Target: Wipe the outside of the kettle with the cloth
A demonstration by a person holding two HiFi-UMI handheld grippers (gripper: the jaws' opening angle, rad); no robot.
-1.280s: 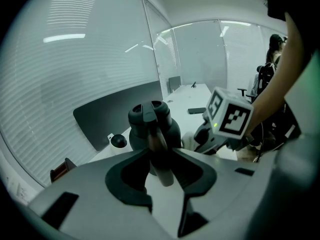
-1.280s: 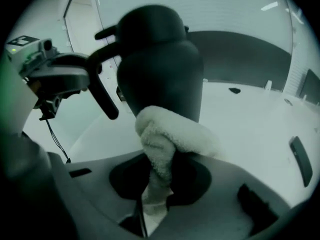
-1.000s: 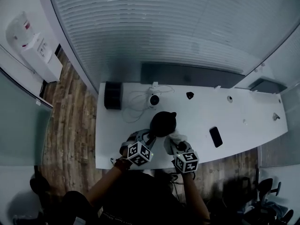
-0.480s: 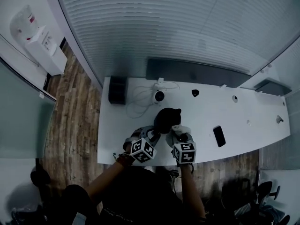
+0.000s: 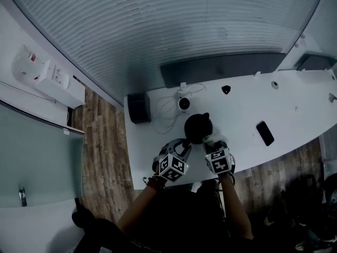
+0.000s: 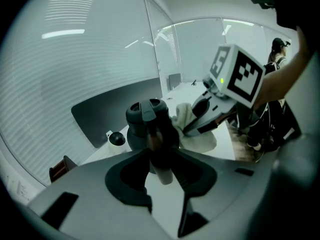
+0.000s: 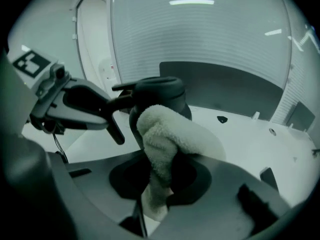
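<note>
Left tongs (image 6: 162, 156) clamp the kettle (image 5: 198, 127) by its handle (image 6: 157, 141) at 7 o'clock, likely steadying it on the bench (image 5: 147, 146). Right tongs (image 7: 159, 184) pinch the cloth (image 7: 172, 136) against its 4 o'clock flank, ready to wipe.

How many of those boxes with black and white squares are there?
2. One cube rides on the left gripper, shut on the kettle; the other cube rides on the right gripper, which holds the cloth. None seem hidden.

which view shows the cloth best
Right gripper view: the cloth fills the centre, pinched by the right gripper against the kettle. The left gripper view shows part of it beside the kettle; the head view only a pale speck.
</note>
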